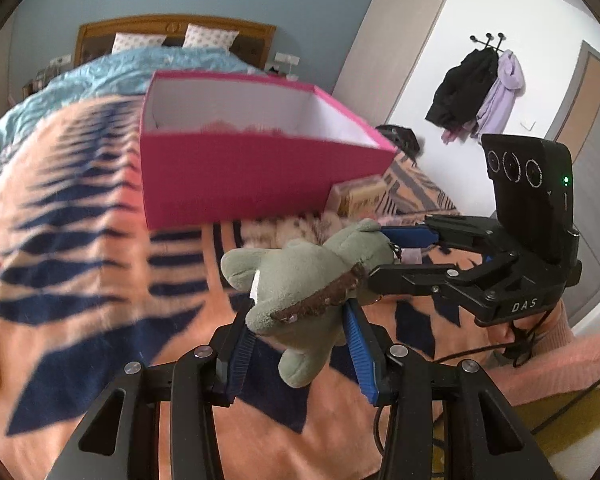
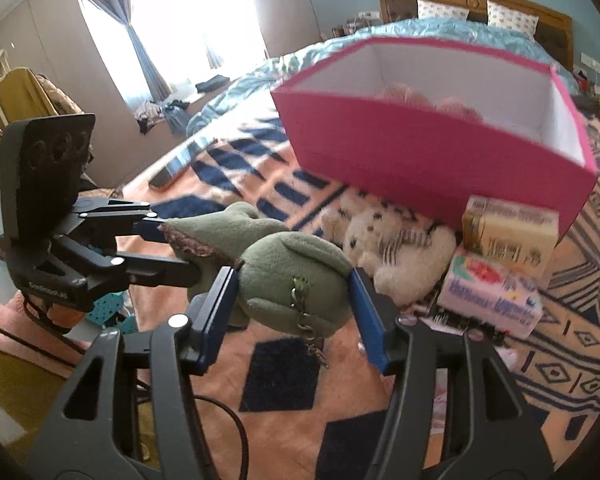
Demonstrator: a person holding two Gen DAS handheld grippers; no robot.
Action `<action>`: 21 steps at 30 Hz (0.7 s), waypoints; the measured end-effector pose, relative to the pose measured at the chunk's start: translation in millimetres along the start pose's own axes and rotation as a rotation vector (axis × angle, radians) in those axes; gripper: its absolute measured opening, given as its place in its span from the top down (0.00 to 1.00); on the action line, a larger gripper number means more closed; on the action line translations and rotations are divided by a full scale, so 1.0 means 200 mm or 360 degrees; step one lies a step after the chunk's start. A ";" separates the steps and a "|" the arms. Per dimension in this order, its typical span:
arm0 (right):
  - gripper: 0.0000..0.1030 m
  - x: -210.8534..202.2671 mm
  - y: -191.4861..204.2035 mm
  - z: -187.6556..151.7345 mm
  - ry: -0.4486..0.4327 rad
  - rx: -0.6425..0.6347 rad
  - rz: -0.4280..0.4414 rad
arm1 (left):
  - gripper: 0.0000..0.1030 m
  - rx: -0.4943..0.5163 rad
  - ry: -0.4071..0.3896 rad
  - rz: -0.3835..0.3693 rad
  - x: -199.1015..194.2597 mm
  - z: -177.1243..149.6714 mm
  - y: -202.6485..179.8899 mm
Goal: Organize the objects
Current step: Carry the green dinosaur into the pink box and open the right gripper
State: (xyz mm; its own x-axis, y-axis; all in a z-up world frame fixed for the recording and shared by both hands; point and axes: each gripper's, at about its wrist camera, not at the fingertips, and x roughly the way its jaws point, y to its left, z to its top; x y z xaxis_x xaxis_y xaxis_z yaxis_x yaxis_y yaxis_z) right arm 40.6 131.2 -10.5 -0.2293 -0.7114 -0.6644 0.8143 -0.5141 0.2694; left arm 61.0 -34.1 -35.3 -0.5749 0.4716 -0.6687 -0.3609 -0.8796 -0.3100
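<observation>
A grey-green plush toy (image 1: 300, 292) with a brown trim and a small chain is held in the air above the bed by both grippers. My left gripper (image 1: 300, 332) is shut on its body end; it also shows in the right wrist view (image 2: 172, 256). My right gripper (image 2: 292, 284) is shut on its rounded head end; it also shows in the left wrist view (image 1: 384, 248). An open pink box (image 1: 240, 168) with a white inside stands on the blanket just beyond the toy, also in the right wrist view (image 2: 420, 152). Something pink lies inside it.
A white spotted plush (image 2: 384, 240), a yellow carton (image 2: 508, 236) and a pink packet (image 2: 488, 296) lie by the box's front right corner. An orange and navy blanket (image 1: 80, 240) covers the bed. A dark flat object (image 2: 176, 168) lies at the bed's left edge.
</observation>
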 end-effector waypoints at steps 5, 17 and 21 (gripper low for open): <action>0.42 -0.07 -0.01 0.08 -0.0085 -0.0002 -0.0024 | 0.57 0.0050 -0.0070 0.0007 -0.03 0.10 -0.01; 0.42 -0.19 -0.06 0.36 -0.0274 -0.0080 -0.0099 | 0.57 0.0179 -0.0223 0.0042 -0.06 0.44 0.02; 0.42 -0.21 -0.11 0.53 -0.0342 -0.0112 -0.0147 | 0.57 0.0198 -0.0274 0.0058 -0.05 0.61 0.05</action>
State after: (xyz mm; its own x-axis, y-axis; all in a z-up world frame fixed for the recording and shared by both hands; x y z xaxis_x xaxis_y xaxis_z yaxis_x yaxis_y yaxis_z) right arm -24.2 122.2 85.3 -0.4066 -0.7522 -0.5185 0.8180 -0.5525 0.1600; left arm -26.2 -39.6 51.1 -0.7021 0.4530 -0.5494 -0.4197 -0.8865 -0.1948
